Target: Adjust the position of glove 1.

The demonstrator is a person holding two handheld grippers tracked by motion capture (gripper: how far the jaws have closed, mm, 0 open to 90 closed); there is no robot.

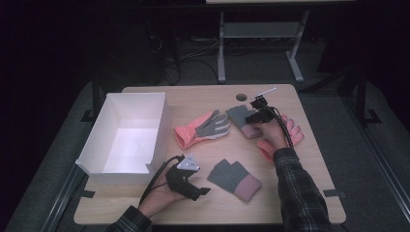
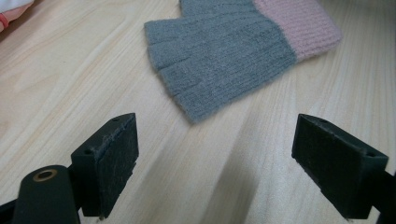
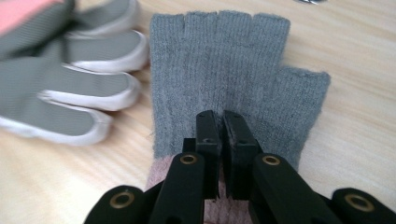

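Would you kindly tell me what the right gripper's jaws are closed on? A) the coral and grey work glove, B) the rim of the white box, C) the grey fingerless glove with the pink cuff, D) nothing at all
C: in the right gripper view, the right gripper pinches a fold of the grey fingerless glove near its pink cuff.

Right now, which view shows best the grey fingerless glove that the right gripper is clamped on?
The right gripper view: the grey glove lies spread flat, the right gripper pinching its knit near the pink cuff. The high view shows it small, partly behind the hand.
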